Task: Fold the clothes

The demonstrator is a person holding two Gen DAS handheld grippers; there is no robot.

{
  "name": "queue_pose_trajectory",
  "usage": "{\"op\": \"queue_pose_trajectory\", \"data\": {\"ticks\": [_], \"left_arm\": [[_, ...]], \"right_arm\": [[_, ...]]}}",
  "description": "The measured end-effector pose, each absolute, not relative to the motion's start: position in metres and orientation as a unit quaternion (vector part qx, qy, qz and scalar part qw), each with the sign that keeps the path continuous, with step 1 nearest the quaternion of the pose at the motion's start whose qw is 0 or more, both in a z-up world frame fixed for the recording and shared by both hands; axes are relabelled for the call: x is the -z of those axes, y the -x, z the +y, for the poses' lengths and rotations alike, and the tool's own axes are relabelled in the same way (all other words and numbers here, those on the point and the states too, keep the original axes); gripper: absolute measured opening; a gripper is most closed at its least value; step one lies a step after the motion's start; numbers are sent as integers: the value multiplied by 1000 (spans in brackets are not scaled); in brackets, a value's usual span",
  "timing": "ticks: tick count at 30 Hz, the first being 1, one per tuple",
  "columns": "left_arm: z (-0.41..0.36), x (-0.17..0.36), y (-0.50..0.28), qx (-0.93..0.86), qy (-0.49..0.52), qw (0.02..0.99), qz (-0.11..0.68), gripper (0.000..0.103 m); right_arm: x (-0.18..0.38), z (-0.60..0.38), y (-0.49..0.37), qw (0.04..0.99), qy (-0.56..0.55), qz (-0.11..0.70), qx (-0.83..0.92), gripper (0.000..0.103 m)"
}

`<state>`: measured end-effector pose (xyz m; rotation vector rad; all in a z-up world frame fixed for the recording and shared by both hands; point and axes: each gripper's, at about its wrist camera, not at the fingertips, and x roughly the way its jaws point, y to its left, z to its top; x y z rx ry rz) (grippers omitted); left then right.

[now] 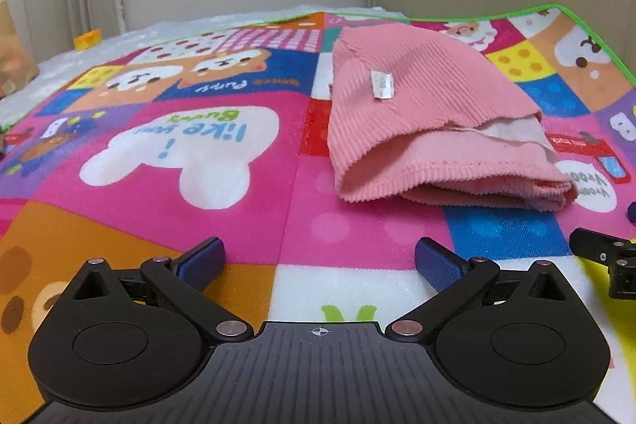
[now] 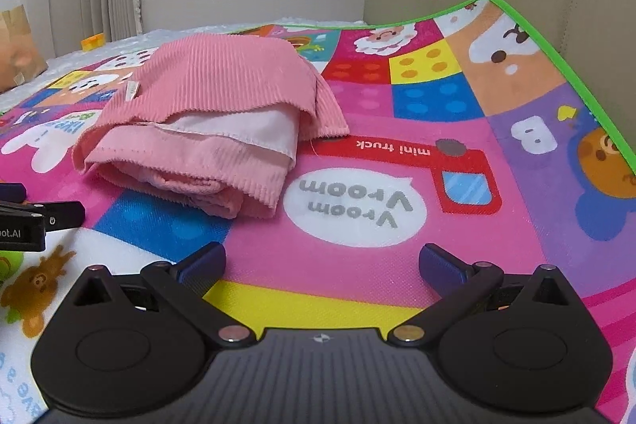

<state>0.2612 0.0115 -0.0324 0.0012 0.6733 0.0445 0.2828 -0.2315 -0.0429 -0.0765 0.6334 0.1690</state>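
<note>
The pink corduroy garment (image 1: 433,130) lies folded into a compact bundle on the colourful play mat (image 1: 198,185), just beyond both tools. The left gripper (image 1: 320,257) and right gripper (image 2: 322,261) stand wide open, empty, apparently finished folding.

The folded pink ribbed corduroy garment (image 1: 417,130) is showing a smooth pale lining. The colourful woven cartoon mat (image 2: 397,265) is looking faintly glossy.
</note>
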Motion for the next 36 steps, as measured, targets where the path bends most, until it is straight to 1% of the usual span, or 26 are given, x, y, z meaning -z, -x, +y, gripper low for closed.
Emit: {"op": "queue_pose_trajectory", "data": {"ticks": [36], "left_arm": [[9,35,-264,-21,-2,943,331,103]], "right_arm": [[43,-231,-283,946,35,313,-82,103]]}}
